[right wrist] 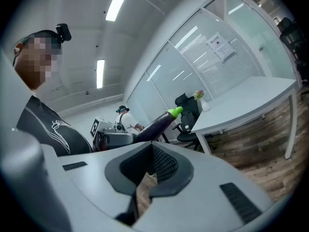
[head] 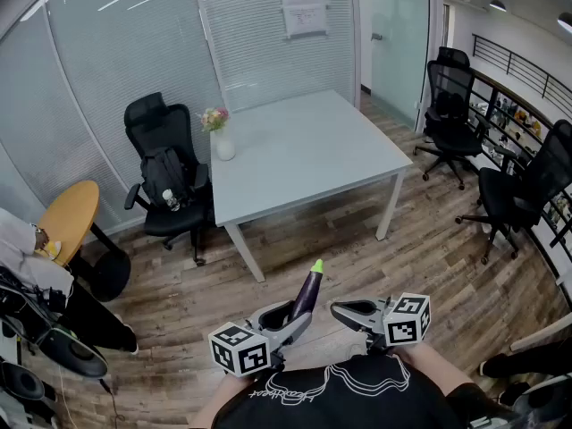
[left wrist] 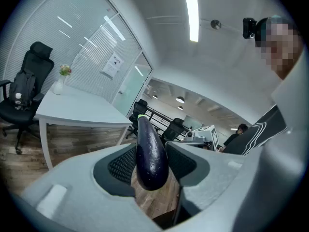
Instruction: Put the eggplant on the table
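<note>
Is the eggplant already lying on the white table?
No, the eggplant stands clamped in the left gripper over the wood floor, short of the table, which carries only a flower vase.

light: bright ceiling strips [left wrist: 191,11] | edges: fisheye-bent | focus: sharp

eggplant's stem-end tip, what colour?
Bright green cap on the dark purple eggplant; the right gripper view shows it best.
</note>
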Available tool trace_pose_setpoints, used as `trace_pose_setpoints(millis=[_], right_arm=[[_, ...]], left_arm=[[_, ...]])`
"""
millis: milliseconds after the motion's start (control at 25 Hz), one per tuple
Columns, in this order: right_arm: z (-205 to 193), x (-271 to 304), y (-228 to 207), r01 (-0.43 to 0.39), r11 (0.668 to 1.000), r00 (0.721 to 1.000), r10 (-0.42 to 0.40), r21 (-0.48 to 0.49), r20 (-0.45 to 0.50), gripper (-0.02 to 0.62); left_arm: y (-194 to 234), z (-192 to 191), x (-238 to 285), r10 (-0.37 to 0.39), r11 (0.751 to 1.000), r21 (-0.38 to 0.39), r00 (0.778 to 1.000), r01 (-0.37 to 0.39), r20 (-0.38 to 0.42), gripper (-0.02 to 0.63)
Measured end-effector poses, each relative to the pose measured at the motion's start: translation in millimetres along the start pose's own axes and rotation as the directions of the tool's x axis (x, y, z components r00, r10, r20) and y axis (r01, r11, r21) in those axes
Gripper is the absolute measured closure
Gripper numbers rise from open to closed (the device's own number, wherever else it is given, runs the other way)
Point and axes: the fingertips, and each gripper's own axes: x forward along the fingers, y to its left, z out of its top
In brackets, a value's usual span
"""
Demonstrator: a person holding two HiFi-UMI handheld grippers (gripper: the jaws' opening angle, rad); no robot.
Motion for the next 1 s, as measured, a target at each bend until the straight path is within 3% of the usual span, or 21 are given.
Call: trace_pose_setpoints(millis=[560,1000], right_arm=[[4.4,-6.0,-28.7,-0.011,1.0,1.0,0.011,0.002,-0.025,0.588],[33.6,-28.6,-95.7,0.005,0.999,1.0,-0.005,0.044,-0.002,0.588]], left_arm=[[7.1,5.3,26.0,0.022,1.0,-0.023,1.0,-0.021,0.005,0.397],[23.8,26.6,90.9,0.03,0.999,-0.043,1.0,-0.03,-0.005,0.397]])
